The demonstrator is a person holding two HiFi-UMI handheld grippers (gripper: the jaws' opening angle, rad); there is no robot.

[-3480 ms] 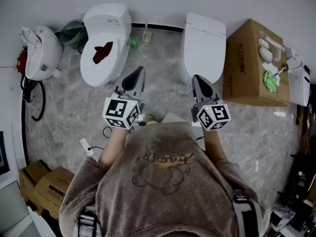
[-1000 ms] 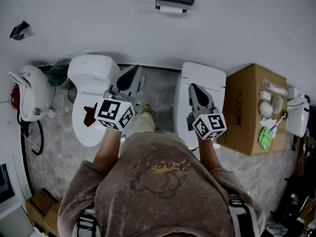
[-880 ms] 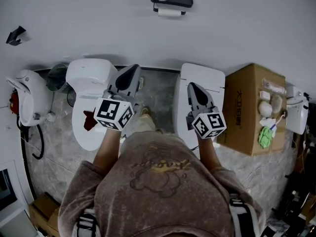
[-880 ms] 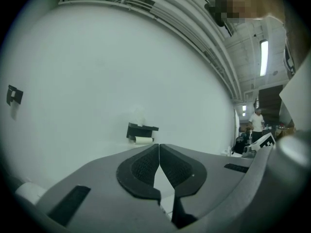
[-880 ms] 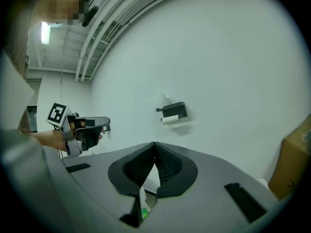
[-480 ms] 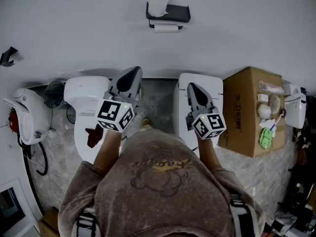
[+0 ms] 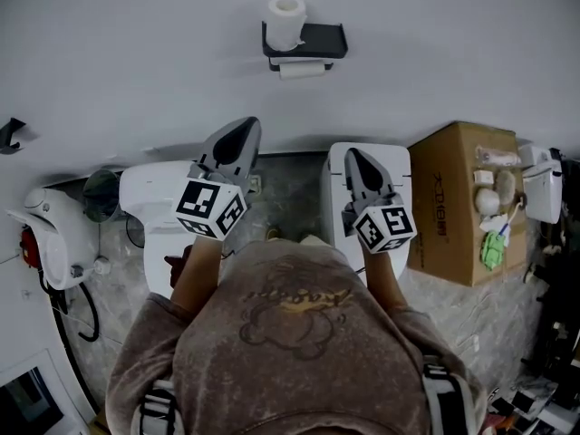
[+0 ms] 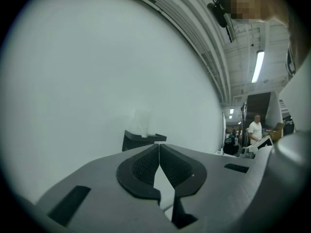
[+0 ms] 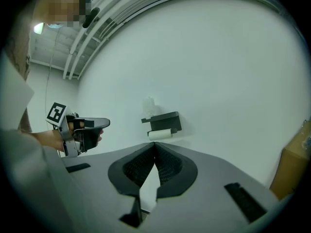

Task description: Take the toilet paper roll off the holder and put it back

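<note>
A black wall holder (image 7: pixel 305 40) hangs on the white wall ahead. One white toilet paper roll (image 7: pixel 286 16) stands upright on its shelf, and a second roll (image 7: pixel 302 69) hangs on the bar beneath. My left gripper (image 7: pixel 243 129) and right gripper (image 7: pixel 354 156) are both held out toward the wall, well short of the holder, shut with nothing between the pads. The left gripper view shows the holder (image 8: pixel 142 140) and the top roll (image 8: pixel 141 122) just above its shut gripper (image 8: pixel 159 147). From the right gripper (image 9: pixel 154 145) I see the holder (image 9: pixel 164 122), the hanging roll (image 9: pixel 160 134) and the left gripper (image 9: pixel 86 130).
Below the grippers stand a toilet with its lid up (image 7: pixel 163 208) and a closed one (image 7: pixel 372 184). A cardboard box (image 7: pixel 456 202) with small items on it stands at the right, a white fixture (image 7: pixel 53 236) and a bin (image 7: pixel 101 194) at the left. A person (image 8: pixel 253 130) stands far off.
The holder and its rolls have come down into fuller view as the head view tilts up the wall. Both grippers stay shut and keep about the same place in the picture.
</note>
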